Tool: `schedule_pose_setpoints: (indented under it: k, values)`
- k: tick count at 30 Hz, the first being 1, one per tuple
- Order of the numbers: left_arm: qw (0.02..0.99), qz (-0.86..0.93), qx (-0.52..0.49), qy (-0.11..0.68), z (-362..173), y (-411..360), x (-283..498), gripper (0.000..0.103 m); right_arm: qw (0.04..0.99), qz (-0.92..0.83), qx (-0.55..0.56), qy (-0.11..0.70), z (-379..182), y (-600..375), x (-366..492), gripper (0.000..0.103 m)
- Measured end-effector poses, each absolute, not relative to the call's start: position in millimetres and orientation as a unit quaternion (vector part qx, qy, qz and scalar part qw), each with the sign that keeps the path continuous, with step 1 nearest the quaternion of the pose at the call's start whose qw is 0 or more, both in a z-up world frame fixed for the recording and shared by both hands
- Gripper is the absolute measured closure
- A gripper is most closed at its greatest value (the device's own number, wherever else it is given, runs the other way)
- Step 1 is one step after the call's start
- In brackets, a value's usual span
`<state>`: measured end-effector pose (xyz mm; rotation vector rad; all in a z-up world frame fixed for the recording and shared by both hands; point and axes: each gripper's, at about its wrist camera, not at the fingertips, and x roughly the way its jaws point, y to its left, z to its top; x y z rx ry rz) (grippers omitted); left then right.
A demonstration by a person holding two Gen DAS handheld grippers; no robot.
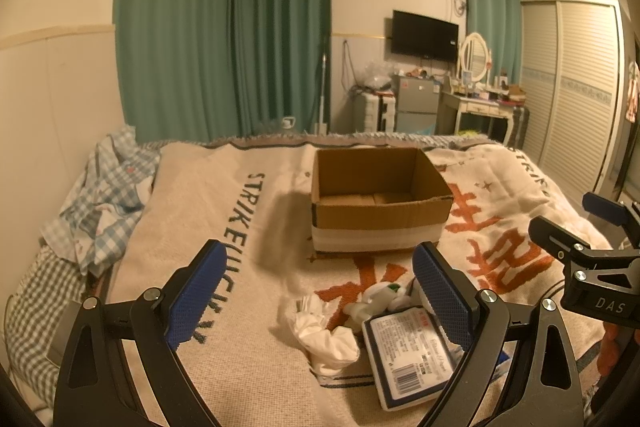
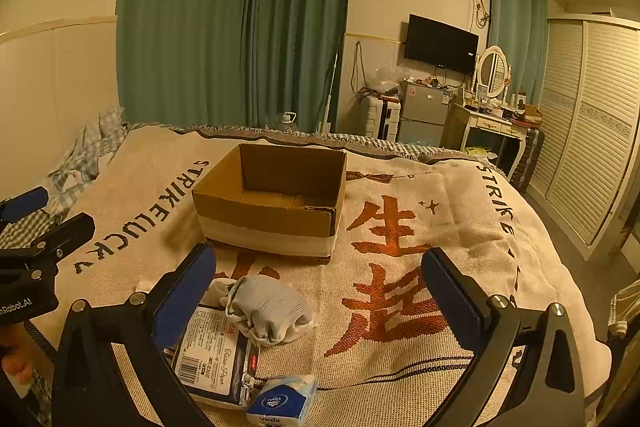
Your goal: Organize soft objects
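Cardboard made the one firm landmark: the open box point(image 2: 272, 203) sat on the woven blanket point(image 2: 420, 307), seemingly empty, and every soft thing lay on the near side of it. Nearest the box was a balled grey sock point(image 2: 268, 307), with a white cloth bundle point(image 1: 324, 331) beside it. Nearer the cameras than those lay a flat tissue pack point(image 2: 216, 351) and, nearest of all, a small blue tissue packet point(image 2: 286, 403).

The left gripper point(image 1: 320, 291) stood wide apart and held nothing, and the right gripper point(image 2: 320, 287) was likewise spread and empty.

All of it looked light and yielding. The sock would likely squash under the pads, so a pinch across its thick middle seemed safest. The tissue pack's film wrap looked slippery; taking it across its narrow width, deep between the fingers, probably suited it better than an edge grip.
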<state>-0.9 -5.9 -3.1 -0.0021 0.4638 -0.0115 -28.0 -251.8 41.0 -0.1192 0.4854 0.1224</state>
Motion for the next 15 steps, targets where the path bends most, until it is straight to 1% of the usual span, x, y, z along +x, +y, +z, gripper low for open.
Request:
schedule_pose_setpoints:
  k: [5,15]
  values:
    - [0.973,-0.009,-0.002,0.233,-10.4,-13.9,-1.3,0.008,0.967,0.058,-0.059,0.241,39.5,-253.2,-28.6,0.000]
    - [0.974,-0.018,-0.008,0.224,8.0,-15.7,-12.5,0.008,0.969,0.055,-0.067,0.232,55.0,-251.9,-44.2,0.000]
